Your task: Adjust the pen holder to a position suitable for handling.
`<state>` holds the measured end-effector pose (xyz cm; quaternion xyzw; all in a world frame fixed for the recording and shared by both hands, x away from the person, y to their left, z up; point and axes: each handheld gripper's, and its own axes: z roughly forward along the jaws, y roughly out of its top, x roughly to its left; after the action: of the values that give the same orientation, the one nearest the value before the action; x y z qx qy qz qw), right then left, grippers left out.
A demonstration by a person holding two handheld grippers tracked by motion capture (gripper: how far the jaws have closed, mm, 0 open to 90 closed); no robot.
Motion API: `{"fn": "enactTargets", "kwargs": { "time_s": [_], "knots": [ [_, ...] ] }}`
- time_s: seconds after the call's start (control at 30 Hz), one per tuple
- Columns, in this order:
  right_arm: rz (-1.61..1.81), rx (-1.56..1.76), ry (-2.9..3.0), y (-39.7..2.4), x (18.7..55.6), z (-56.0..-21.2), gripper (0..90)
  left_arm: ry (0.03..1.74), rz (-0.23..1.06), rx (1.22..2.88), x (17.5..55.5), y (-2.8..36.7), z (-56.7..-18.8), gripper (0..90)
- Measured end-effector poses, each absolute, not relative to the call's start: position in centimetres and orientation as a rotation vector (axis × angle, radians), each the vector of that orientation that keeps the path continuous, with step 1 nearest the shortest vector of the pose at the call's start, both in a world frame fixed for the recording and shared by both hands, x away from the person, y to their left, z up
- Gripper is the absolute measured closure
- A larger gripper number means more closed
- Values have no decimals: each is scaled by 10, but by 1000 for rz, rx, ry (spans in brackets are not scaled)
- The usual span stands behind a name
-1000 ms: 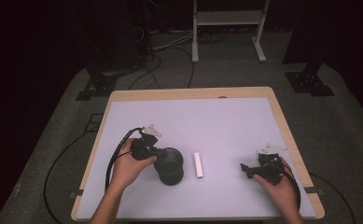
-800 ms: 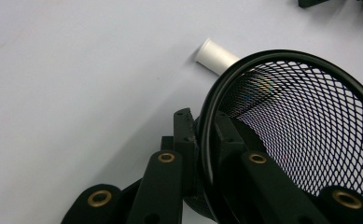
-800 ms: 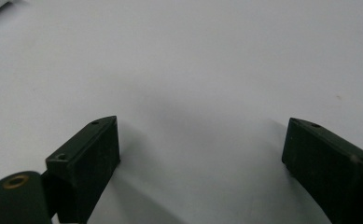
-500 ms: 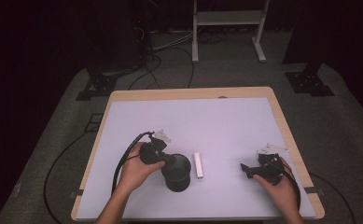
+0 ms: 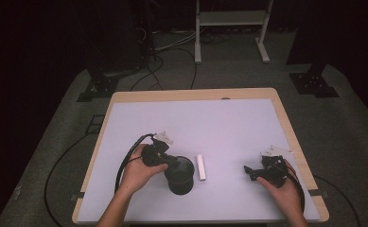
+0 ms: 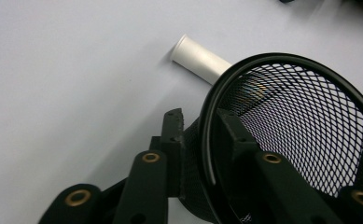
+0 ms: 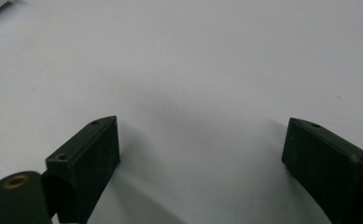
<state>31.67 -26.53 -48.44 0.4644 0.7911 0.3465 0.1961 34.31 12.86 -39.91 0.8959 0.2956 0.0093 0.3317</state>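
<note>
Black mesh cup pinched at its rim by the left gripper

Black wire-mesh cup [image 6: 305,135] sits with its wall between the jaws of the left gripper [image 6: 202,140]: one jaw lies outside the mesh, the other inside, just under the round black rim. The jaws have just been opening a little, and there is a thin gap at the outer jaw, so I cannot tell whether the pads press on the wall. From above, the cup [image 5: 179,176] stands on the pale lilac table top [image 5: 196,123] directly ahead of the left gripper [image 5: 165,160]. Just beyond the cup, on its far side from that gripper, a short white plastic tube [image 5: 201,166] lies flat on the table, close to the cup but apart from it. Well off past the tube, the right gripper [image 5: 249,171] rests low over bare table, its jaws spread wide with nothing between them.
</note>
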Motion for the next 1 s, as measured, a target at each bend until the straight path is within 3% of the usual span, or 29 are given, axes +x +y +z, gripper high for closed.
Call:
{"fn": "enactTargets", "kwargs": {
  "time_s": [0.2, 0.47, 1.0],
  "knots": [
    [971, 1301, 2216, -265, 317, -484, 102, 757, 36, 2313, 340, 135, -392, 533],
    [971, 1302, 2216, -265, 317, -484, 102, 735, 46, 2283, 337, 146, -380, 389],
    [972, 1302, 2218, -265, 317, -484, 102, 735, 84, 2235, 328, 181, -368, 261]
  ]
}}
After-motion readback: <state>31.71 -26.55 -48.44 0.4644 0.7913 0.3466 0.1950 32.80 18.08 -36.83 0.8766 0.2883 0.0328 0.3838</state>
